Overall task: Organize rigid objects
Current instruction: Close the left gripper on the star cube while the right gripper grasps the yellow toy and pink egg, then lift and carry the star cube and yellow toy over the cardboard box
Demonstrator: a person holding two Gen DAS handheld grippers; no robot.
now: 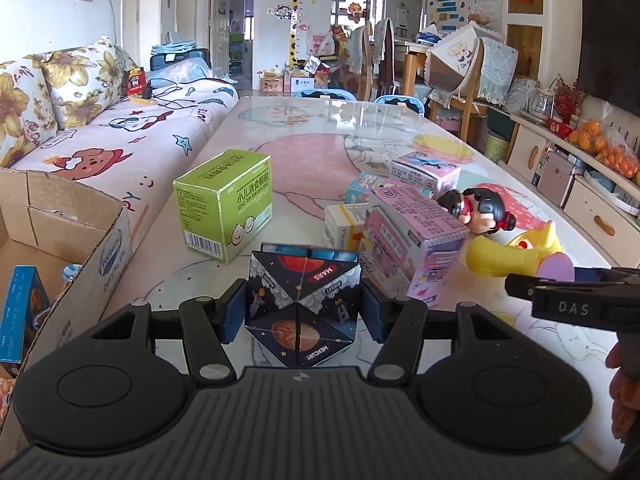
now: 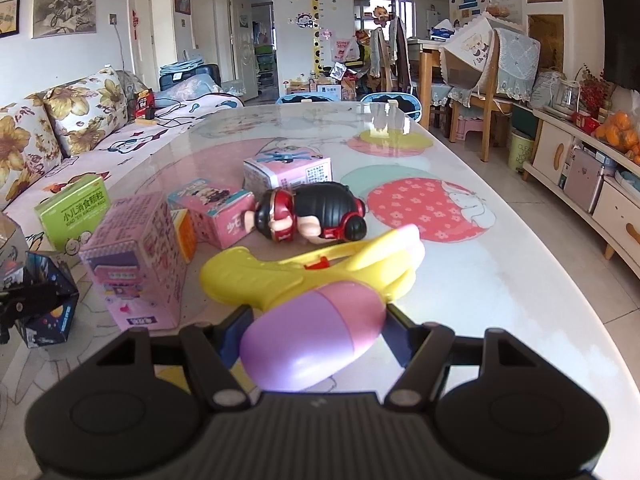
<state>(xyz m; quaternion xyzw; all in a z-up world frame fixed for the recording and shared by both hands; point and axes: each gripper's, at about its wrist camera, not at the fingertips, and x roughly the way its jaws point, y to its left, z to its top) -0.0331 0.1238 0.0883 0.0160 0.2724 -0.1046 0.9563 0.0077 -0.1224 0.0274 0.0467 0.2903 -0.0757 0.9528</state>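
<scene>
left claw [image 1: 303, 312] clamped on space cube [image 1: 303, 304] | right claw [image 2: 316, 338] clamped on toy's purple handle [image 2: 316, 336] | both just over counter [image 2: 500, 280], likely bound for cardboard box [image 1: 80, 256] at left

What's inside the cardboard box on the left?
The cardboard box holds a blue box and something pale beside it, hard to identify. The rest is hidden by the near wall and the left gripper.
</scene>
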